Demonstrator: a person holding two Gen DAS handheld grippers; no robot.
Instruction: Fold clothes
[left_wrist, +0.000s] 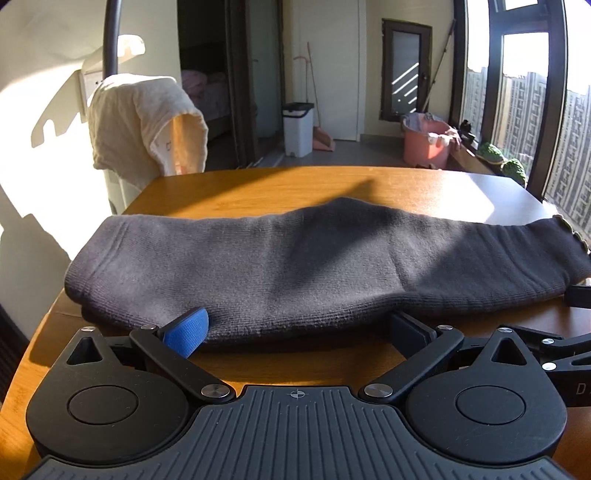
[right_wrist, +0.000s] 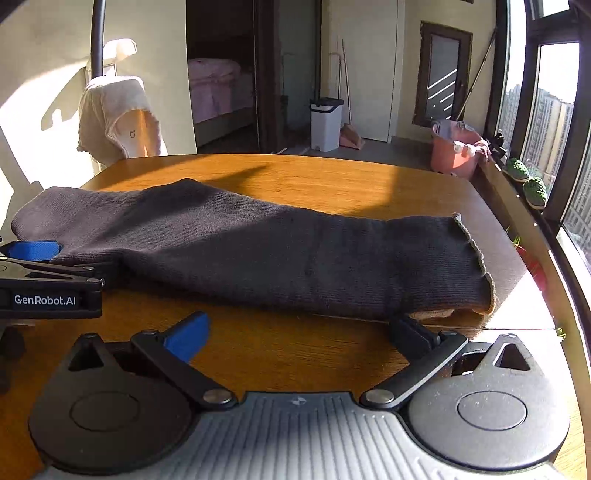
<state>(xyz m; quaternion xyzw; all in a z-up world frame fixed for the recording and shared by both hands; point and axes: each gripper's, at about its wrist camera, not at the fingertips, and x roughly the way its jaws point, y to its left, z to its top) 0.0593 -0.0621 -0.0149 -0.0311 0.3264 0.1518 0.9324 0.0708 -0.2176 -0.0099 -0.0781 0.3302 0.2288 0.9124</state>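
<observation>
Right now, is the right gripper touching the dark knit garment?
Apart. The right wrist view shows the right gripper open, with bare wooden table between its fingertips and the dark knit garment.

This is a home: a pink-covered bed (right_wrist: 214, 85) shows through the doorway, near a white plastic bin (right_wrist: 325, 123) (a pink plastic bucket (right_wrist: 452, 155) too).

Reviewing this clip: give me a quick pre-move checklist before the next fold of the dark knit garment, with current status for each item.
1. Left gripper open: ok.
2. Right gripper open, nothing between the fingers: ok.
3. Dark knit garment released, lying folded on the wooden table: ok.
4. Garment fully on the table: ok, though its right end lies near the edge.
5. Fold edges aligned: cannot tell.
6. Far side of the table free for folding: ok.
</observation>
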